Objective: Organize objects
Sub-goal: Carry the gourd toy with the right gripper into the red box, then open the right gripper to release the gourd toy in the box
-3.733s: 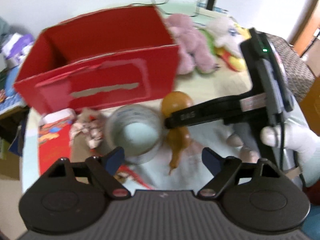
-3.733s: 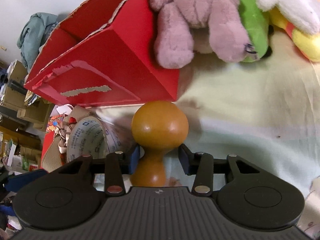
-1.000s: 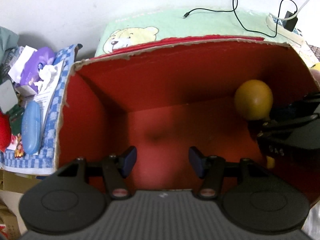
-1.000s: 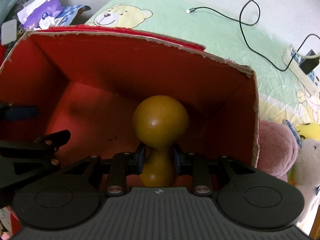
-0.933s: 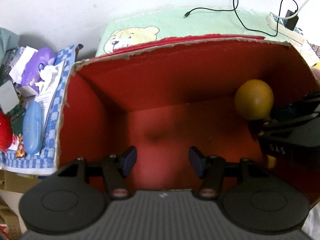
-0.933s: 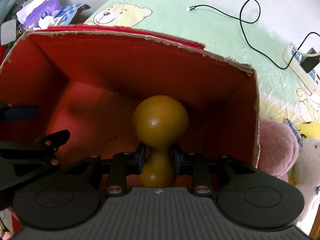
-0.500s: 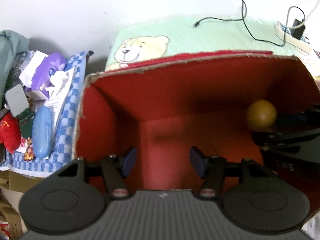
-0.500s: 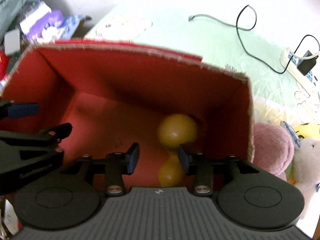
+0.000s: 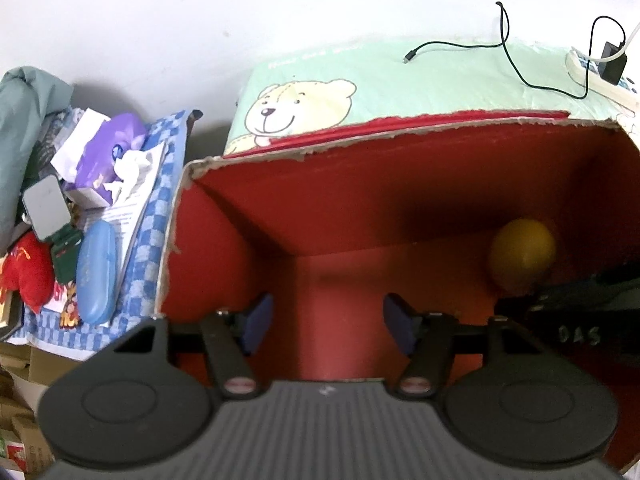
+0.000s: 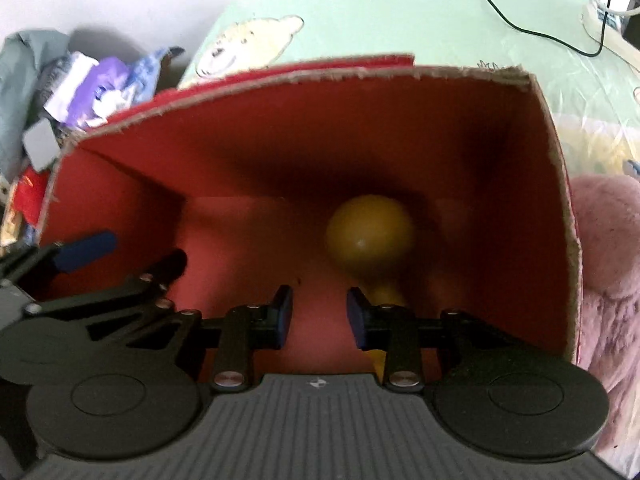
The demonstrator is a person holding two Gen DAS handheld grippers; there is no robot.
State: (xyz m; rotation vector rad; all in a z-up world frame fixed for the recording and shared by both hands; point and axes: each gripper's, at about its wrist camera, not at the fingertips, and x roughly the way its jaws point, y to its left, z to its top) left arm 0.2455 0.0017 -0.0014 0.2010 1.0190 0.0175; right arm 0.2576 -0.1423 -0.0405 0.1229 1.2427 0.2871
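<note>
A brown wooden knob-shaped piece (image 10: 370, 236) lies inside the red cardboard box (image 10: 280, 120), near its right wall; it also shows in the left wrist view (image 9: 522, 254), blurred. My right gripper (image 10: 319, 316) is open and empty above the box, just left of the piece. My left gripper (image 9: 326, 322) is open and empty over the box (image 9: 400, 168) interior. The left gripper's body shows at the left of the right wrist view (image 10: 80, 280).
A green bear-print sheet (image 9: 380, 84) lies behind the box with a black cable (image 9: 508, 36) and power strip (image 9: 600, 72). A pink plush toy (image 10: 608, 260) sits right of the box. Cluttered items lie on a blue checked cloth (image 9: 148, 216) to the left.
My right gripper opened and let go of the wooden piece, which dropped into the box. Both grippers have lifted a little away from the box.
</note>
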